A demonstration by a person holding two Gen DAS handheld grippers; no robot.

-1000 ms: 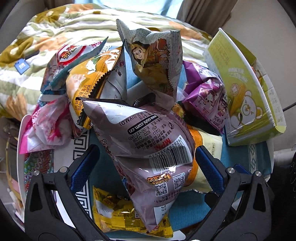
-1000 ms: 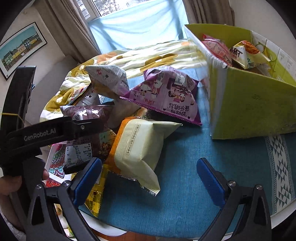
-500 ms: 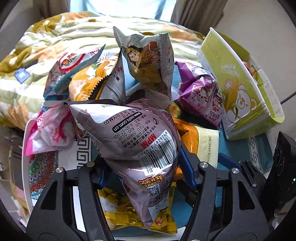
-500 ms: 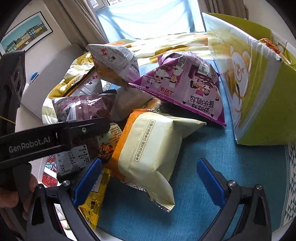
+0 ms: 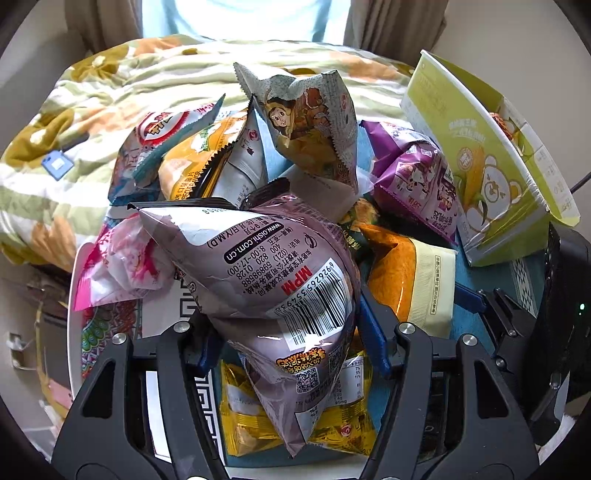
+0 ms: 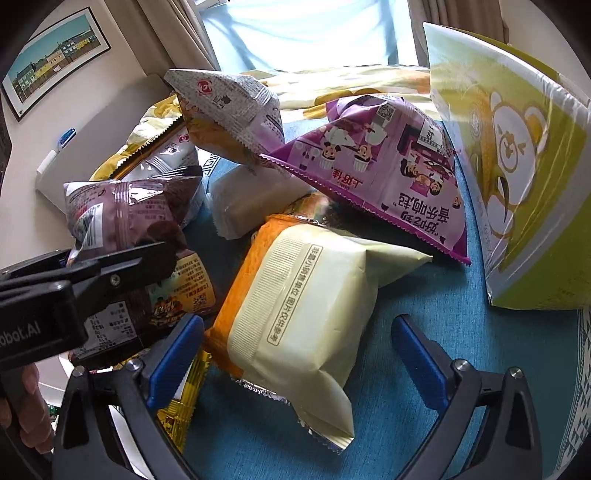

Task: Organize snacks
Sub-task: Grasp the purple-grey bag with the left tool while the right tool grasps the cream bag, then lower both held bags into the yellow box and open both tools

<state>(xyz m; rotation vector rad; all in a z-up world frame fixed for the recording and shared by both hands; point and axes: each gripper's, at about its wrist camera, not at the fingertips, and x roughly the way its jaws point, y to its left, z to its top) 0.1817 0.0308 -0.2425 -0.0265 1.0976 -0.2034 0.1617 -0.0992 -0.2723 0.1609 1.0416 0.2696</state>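
left tongs [image 5: 291,347] newly clamped, teal tablecloth [image 6: 424,295]

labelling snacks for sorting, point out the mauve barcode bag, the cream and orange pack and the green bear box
mauve barcode bag [image 5: 280,269], left wrist view, printed back panel
cream and orange pack [image 6: 306,306], right wrist view, cream back face
green bear box [image 6: 517,155], right wrist view, bear picture on its side

Looks like a home bedroom w/ daylight. Floral quilt [image 5: 122,96] spread over a bed behind the table, curtains [image 6: 173,33] either side of a bright window [image 6: 306,29], framed picture of coloured houses [image 6: 55,59] on the wall. Small table w/ blue patterned cloth [image 6: 443,295], piled w/ snack packets [image 6: 306,295].
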